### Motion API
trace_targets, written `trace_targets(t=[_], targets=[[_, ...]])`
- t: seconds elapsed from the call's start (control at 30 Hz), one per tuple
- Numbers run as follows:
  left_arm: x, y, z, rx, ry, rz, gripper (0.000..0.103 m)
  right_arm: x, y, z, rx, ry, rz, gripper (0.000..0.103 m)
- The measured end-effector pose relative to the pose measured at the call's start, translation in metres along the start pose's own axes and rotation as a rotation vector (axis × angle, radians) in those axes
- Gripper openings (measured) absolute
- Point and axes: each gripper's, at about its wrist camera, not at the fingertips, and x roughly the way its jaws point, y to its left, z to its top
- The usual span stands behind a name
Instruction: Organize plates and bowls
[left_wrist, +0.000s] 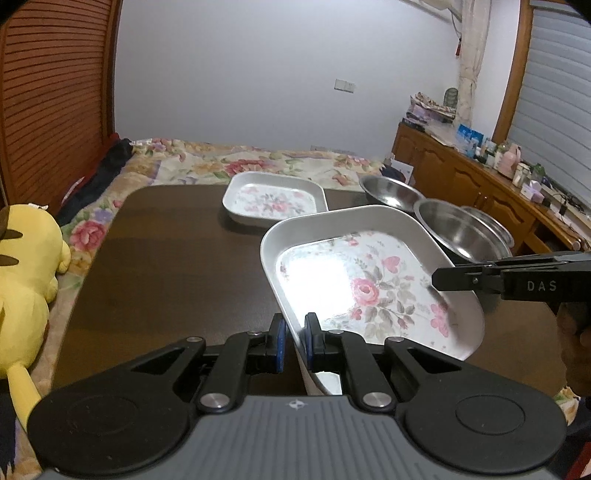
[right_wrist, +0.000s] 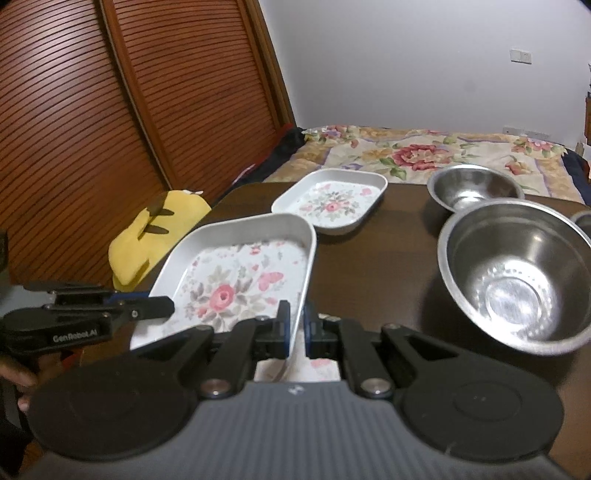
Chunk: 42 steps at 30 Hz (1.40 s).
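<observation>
A: The dark surface (left_wrist: 166, 236) carries everything. Which dish is in play?

B: The near floral plate (left_wrist: 354, 280), a rounded rectangle. It looks lifted and tilted over the near right part of the surface, held from both sides. The left hand-held gripper (left_wrist: 294, 341) is clamped on its near left rim; the right hand-held gripper (right_wrist: 295, 332) is clamped on the opposite rim.

A: And the move turns on what?

B: Probably on the second floral plate (right_wrist: 332, 201) at the far edge, straight ahead of both grippers. Its long axis runs roughly as the held plate's does, so nesting would need little turning. Neither hand is clearly nearer.

A: The bowls?

B: The large steel bowl (right_wrist: 517, 273) sits by the right edge, empty. A smaller steel bowl (right_wrist: 476, 188) stands behind it at the far right corner, also empty. A third rim just shows at the right edge. Both plates hold nothing.
</observation>
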Motion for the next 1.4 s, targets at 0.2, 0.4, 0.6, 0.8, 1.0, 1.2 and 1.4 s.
trace_targets(t=[0.2, 0.4, 0.6, 0.8, 1.0, 1.2, 1.4], targets=[[0.004, -0.005, -0.008, 0.01, 0.021, -0.016, 0.012, -0.006, 0.0, -0.018, -0.007, -0.004, -0.019, 0.009], [0.007, -0.009, -0.015, 0.021, 0.028, -0.016, 0.012, -0.009, -0.002, -0.033, -0.001, -0.01, -0.034, 0.009], [0.011, -0.016, -0.015, 0.045, 0.022, 0.011, 0.012, -0.014, 0.003, -0.044, 0.014, -0.043, -0.056, 0.01], [0.016, -0.015, -0.018, 0.049, 0.025, 0.011, 0.012, -0.011, 0.006, -0.055, 0.016, -0.064, -0.094, 0.01], [0.022, -0.016, -0.021, 0.049, 0.033, 0.022, 0.012, -0.009, 0.006, -0.059, 0.022, -0.065, -0.101, 0.01], [0.026, -0.02, -0.025, 0.073, 0.028, 0.05, 0.012, -0.006, 0.008, -0.062, 0.02, -0.072, -0.116, 0.01], [0.029, -0.02, -0.027, 0.086, 0.025, 0.078, 0.012, -0.007, 0.01, -0.065, 0.011, -0.093, -0.134, 0.013]])
